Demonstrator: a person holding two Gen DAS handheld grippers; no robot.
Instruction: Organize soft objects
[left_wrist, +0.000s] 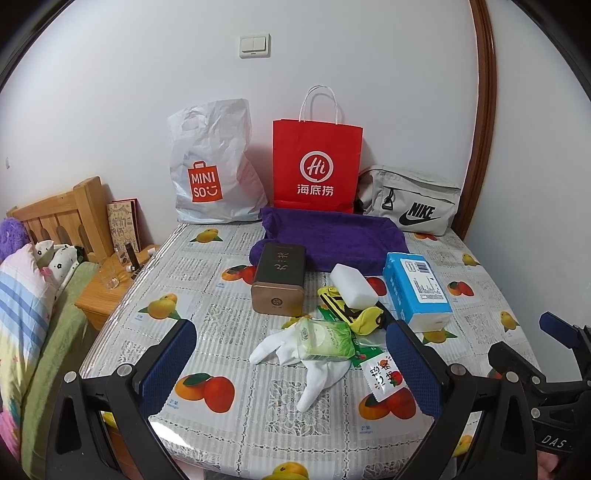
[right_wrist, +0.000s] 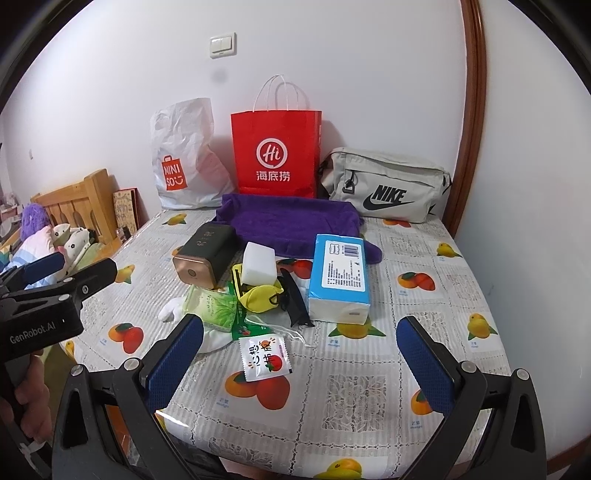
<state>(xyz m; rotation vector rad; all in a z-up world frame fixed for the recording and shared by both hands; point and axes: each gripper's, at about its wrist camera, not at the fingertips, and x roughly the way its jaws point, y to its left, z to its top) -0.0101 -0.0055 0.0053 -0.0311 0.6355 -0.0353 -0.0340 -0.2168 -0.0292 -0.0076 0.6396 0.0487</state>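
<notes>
Soft objects, a white sock (left_wrist: 295, 354) under a green tissue pack (left_wrist: 325, 341) and a yellow sock (left_wrist: 369, 315), lie heaped mid-tabletop (left_wrist: 221, 314) before the purple towel (left_wrist: 332, 236). Both the left tool (left_wrist: 291, 365) and right tool (right_wrist: 299, 354) hover spread wide, empty. Nothing seems sorted yet; next comes closing on the white sock.

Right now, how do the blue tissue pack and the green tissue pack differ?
The blue tissue pack is larger and box-shaped; the green tissue pack is smaller and squashier. The blue one sits directly on the table; the green one rests on a white sock. Both are sealed and ungripped.
</notes>
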